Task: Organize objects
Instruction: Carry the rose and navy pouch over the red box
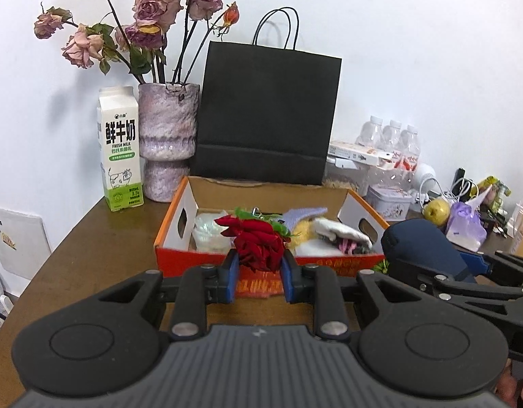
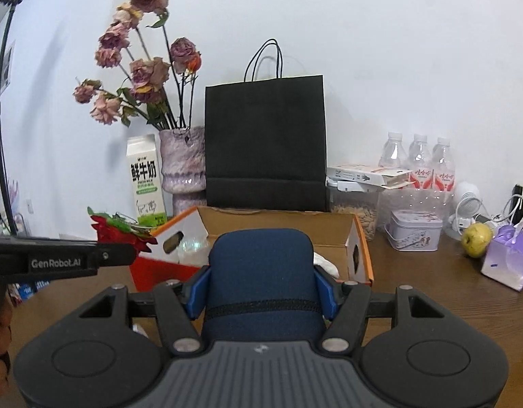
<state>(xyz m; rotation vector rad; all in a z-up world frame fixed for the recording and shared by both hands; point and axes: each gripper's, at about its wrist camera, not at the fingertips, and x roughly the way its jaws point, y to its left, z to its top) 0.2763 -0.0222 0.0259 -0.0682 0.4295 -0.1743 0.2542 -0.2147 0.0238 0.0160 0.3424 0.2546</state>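
My left gripper [image 1: 258,270] is shut on a red fabric rose [image 1: 258,241] with green leaves, held just in front of the orange cardboard box [image 1: 173,217]. My right gripper [image 2: 261,292] is shut on a dark blue zippered case [image 2: 261,272], held above the table before the same box [image 2: 361,255]. In the left wrist view the blue case [image 1: 421,241] and the right gripper show at the right. In the right wrist view the rose [image 2: 118,229] and the left gripper's side show at the left. Inside the box lie a clear plastic item [image 1: 208,234], a purple-striped cloth [image 1: 302,216] and a white cloth [image 1: 339,233].
Behind the box stand a black paper bag [image 1: 268,115], a purple vase [image 1: 168,142] of dried roses and a milk carton [image 1: 120,149]. At the right are water bottles [image 2: 418,159], a tin [image 2: 414,229], a yellow-green apple [image 2: 476,239] and a purple pouch [image 2: 508,260]. The brown table [image 1: 98,255] ends at the left.
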